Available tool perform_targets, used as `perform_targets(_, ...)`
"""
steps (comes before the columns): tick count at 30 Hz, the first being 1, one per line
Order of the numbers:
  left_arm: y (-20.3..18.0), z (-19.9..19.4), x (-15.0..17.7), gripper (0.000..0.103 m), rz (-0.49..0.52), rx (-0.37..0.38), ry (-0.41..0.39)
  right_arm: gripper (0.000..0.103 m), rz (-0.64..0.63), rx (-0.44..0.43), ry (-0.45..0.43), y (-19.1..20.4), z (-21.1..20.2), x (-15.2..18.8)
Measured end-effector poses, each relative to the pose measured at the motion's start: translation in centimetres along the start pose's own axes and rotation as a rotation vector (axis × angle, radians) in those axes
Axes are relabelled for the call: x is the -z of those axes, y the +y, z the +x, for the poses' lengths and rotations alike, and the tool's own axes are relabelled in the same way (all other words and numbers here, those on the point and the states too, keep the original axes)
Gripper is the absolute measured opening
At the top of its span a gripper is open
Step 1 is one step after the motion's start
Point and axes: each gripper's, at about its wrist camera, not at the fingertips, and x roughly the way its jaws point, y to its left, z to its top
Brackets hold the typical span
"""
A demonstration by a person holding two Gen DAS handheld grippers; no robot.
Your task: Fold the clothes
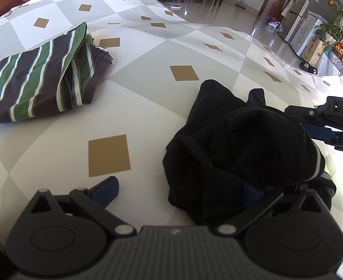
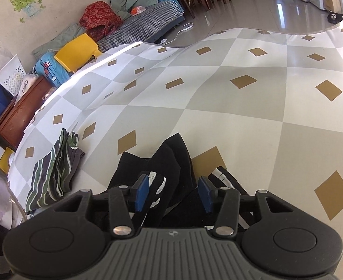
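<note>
While the crumpled black cloth (image 1: 237, 144) lies on the checkered desk (image 1: 148, 98), both tools gape wide: left tool (image 1: 178, 190), right tool (image 2: 173, 192).

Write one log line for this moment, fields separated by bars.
left gripper open | right gripper open | black garment crumpled | striped garment folded

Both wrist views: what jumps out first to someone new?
A crumpled black garment lies bunched on the checkered tablecloth, right in front of both grippers. The left gripper is open beside it, and the right gripper is open with the fabric between its fingers. Off to the left sits a folded green-striped garment.
</note>
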Motion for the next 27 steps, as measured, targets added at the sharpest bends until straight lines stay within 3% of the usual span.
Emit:
perform_targets(10,-0.5,0.4,-0.1,0.103,0.017,-0.007,-0.012,0.05,0.012,0.011,0.044,-0.2,4.4,-0.6)
perform_targets(13,-0.6,0.5,-0.2,0.103,0.021,-0.009,-0.013,0.051,-0.038,0.011,0.031,0.3,5.1,-0.1)
perform_targets(21,-1.1,1.0,-0.6,0.103,0.032,-0.014,-0.014,0.018,-0.164,0.055,0.01,1.7,4.3,0.3)
perform_targets(27,-2.1,1.6,-1.2,0.103,0.045,-0.014,-0.019,0.016,-0.146,0.116,-0.015,0.2,3.0,0.5)
